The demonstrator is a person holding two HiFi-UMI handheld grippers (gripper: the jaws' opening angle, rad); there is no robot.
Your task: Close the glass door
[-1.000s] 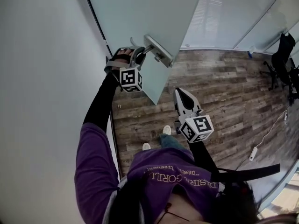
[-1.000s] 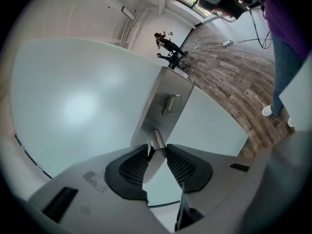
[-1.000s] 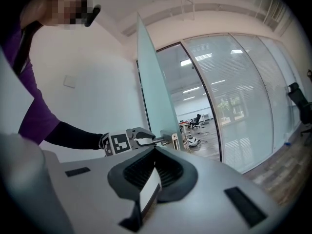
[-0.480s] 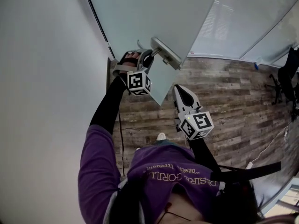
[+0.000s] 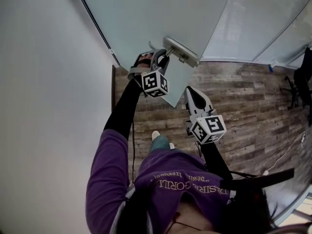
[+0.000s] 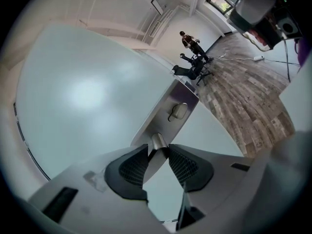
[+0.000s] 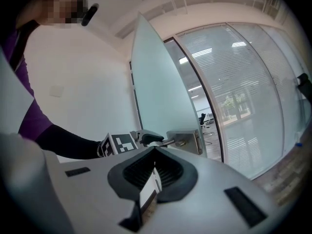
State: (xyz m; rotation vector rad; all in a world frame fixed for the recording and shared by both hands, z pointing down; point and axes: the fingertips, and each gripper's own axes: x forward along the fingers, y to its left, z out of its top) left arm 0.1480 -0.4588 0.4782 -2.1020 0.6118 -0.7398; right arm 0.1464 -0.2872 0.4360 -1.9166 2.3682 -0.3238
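Note:
The frosted glass door (image 5: 146, 13) stands ajar, its metal lock plate (image 5: 181, 51) at the free edge. My left gripper (image 5: 163, 60) is at the lever handle. In the left gripper view the lever (image 6: 158, 143) lies between the jaw tips of the left gripper (image 6: 158, 152). The jaws are opening and a thin dark gap shows beside the lever. My right gripper (image 5: 191, 89) hangs lower right of the handle, shut and empty, touching nothing. The right gripper view shows the door (image 7: 156, 82), the lock plate (image 7: 187, 140) and the left gripper (image 7: 146, 138) beyond the right gripper (image 7: 155, 151).
A white wall (image 5: 44, 82) runs along the left, close to the door's hinge side. Wood-plank floor (image 5: 243, 96) spreads to the right. A glass partition with blinds (image 5: 258, 23) closes the far side. An office chair (image 5: 304, 77) stands far right. A distant person (image 6: 190, 40) stands beyond the door.
The door edge and handle have swung up and to the right in the head view. Both grippers and the person's feet have moved along with them; the left gripper stays at the lever.

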